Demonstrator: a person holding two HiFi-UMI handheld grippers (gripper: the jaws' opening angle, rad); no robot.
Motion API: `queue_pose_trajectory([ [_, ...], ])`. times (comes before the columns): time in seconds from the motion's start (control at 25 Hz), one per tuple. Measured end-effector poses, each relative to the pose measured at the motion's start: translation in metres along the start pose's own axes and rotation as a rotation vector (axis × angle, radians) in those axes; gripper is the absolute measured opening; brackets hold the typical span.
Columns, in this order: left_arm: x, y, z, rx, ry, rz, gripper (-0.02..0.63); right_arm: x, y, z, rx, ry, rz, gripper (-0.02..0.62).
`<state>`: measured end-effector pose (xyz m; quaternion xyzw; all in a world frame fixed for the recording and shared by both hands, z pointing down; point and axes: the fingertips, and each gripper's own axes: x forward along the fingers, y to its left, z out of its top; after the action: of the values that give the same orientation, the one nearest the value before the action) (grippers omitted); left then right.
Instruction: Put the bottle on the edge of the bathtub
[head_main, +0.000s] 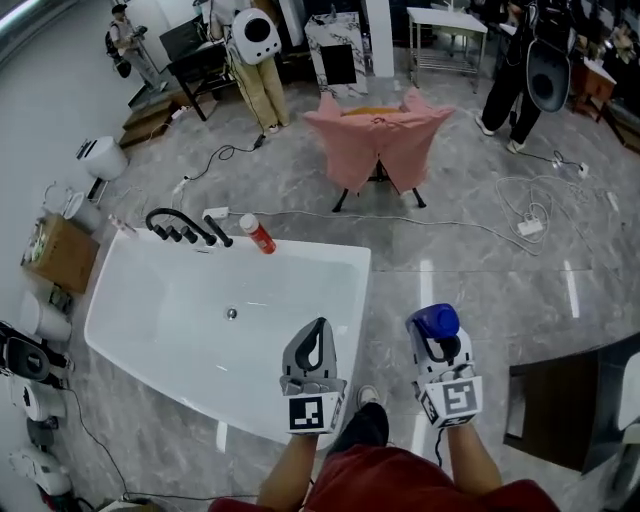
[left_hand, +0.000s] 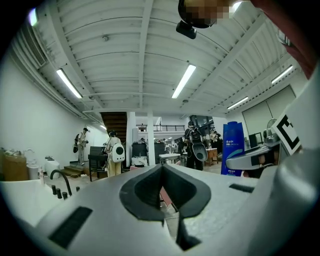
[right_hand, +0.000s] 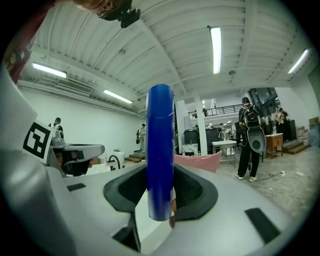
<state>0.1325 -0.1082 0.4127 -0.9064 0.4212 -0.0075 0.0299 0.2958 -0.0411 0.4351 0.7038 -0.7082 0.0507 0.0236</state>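
blue bottle (right_hand: 160, 150) stands upright, pinched between the right gripper's (head_main: 437, 345) jaws, beside the bathtub's (head_main: 358, 300) right rim (over floor). left gripper (head_main: 315, 352) jaws are pressed together, empty. farther, a red bottle (head_main: 257, 233) lies by the black faucet (head_main: 178, 222).

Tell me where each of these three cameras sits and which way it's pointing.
Head view: on the person's head, looking steeply down at the bathtub, left gripper, right gripper, forearms, red clothing.
Left gripper view: on the shut left gripper, facing across the hall; own jaws and the right gripper show.
Right gripper view: on the right gripper, facing across the hall; own jaws clamp the blue bottle.
Shared: all three show the blue bottle.
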Motion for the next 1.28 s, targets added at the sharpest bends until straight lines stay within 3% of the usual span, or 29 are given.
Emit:
queue_pose_trajectory([
  [0.32,0.046,0.072,-0.037,-0.057,0.006,0.079,0.005,0.103,0.028,-0.029,-0.03,0.088,0.095,0.15],
  [0.68,0.058,0.146,-0.075,-0.072,0.028,0.213,0.005,0.195,0.081,-0.069,-0.064,0.175,0.228,0.15],
  [1.08,0.063,0.205,-0.132,-0.122,0.115,0.412,0.005,0.295,0.109,-0.127,-0.08,0.272,0.364,0.15],
  [1.28,0.077,0.228,-0.171,-0.147,0.166,0.466,0.005,0.346,0.116,-0.174,-0.088,0.314,0.399,0.15],
])
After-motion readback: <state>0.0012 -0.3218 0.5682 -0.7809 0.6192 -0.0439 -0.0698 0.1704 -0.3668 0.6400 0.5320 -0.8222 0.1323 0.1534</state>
